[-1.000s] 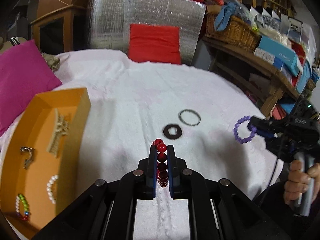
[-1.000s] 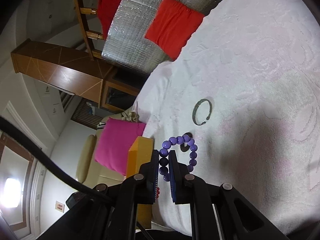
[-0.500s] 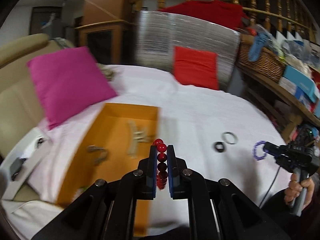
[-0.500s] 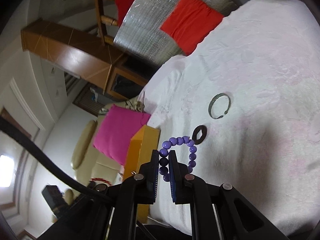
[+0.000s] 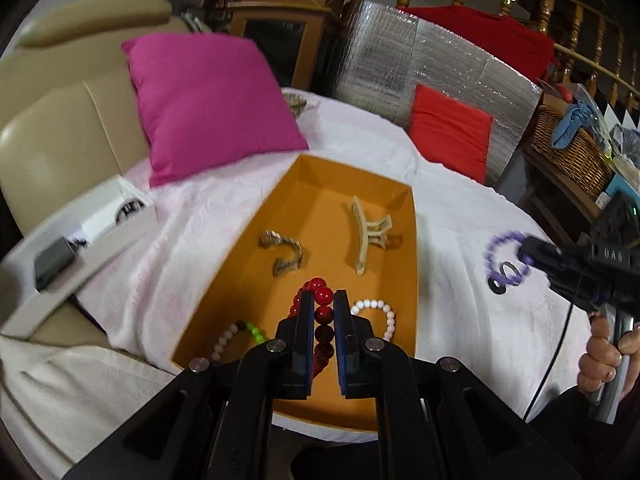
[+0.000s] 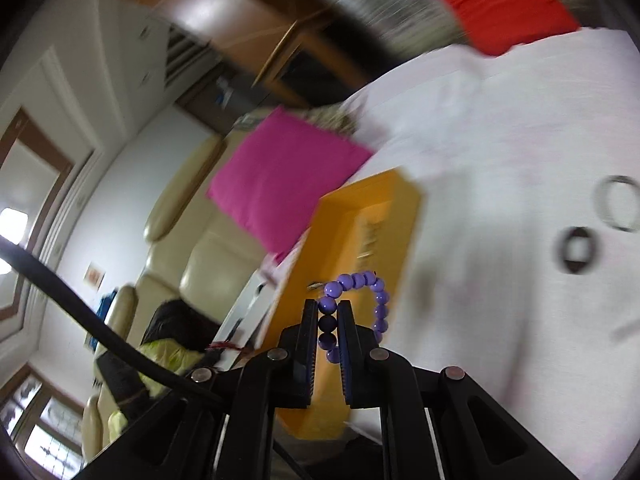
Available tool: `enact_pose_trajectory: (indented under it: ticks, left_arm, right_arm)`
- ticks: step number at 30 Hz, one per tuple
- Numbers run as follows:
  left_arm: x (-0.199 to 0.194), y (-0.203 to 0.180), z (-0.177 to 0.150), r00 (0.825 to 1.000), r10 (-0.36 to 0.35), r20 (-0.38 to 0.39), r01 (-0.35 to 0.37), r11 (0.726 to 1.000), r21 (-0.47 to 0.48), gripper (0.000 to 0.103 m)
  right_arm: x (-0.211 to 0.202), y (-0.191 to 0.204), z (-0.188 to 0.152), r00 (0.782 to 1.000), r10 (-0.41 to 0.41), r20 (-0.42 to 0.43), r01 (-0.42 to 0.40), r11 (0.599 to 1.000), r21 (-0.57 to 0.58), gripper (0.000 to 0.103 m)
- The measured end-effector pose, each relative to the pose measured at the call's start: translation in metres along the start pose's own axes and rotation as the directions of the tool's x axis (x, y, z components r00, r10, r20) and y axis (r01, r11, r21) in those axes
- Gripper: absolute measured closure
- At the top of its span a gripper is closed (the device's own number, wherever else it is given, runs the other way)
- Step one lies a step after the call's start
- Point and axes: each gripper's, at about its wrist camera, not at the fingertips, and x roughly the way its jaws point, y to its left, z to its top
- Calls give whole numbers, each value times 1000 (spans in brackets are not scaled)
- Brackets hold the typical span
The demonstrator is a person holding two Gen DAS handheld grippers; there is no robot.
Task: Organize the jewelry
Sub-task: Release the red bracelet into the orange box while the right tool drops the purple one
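Observation:
My left gripper (image 5: 323,300) is shut on a red bead bracelet (image 5: 323,312) and holds it above the near part of the orange box (image 5: 320,184). The box holds a beige hair claw (image 5: 366,232), a metal watch band (image 5: 286,254), a white bead bracelet (image 5: 378,312) and a pink and green bead bracelet (image 5: 240,332). My right gripper (image 6: 327,312) is shut on a purple bead bracelet (image 6: 360,292); it shows at the right in the left wrist view (image 5: 532,248), above the white cloth. A dark flat ring (image 6: 576,250) and a metal ring (image 6: 618,208) lie on the cloth.
A pink cushion (image 5: 208,104) lies beyond the box on the left. A red cushion (image 5: 450,132) leans on a silver panel (image 5: 420,64) at the back. A white tray (image 5: 80,248) sits on a beige armchair (image 5: 60,128). A wicker basket (image 5: 572,152) stands on a shelf at the right.
My left gripper swung left with the red bracelet, from over the cloth to above the orange box. My right gripper turned left too, the purple bracelet still in it.

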Motion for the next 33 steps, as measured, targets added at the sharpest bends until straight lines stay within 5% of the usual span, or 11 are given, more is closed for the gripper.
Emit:
enact_pose_trajectory:
  ticks: [9,17,22,27,33]
  left_arm:
    - [46,-2,-6,995,-23,-101,22,1000,-10,93]
    - [89,12,0,982,35,-188,-38,999,-16,93]
    - [101,19,7,977,62,-202,-68,997,-23,91]
    - [100,27,15,980,88,-176,-96,995,-38,63]
    - [89,21,15,982,110,-155,-114,993,-14,63]
  right_arm:
    - [114,46,-6,983,9,-184,-20,998,-59,92]
    - [182,26,-7,956,-48,-289,54,998,12,92]
    - [203,9,0,947,-60,-315,86,994,71,89]
    - [207,7,8,947,-32,-321,72,991,111,85]
    - [171,6,22,971,2,-239,23,994,105,85]
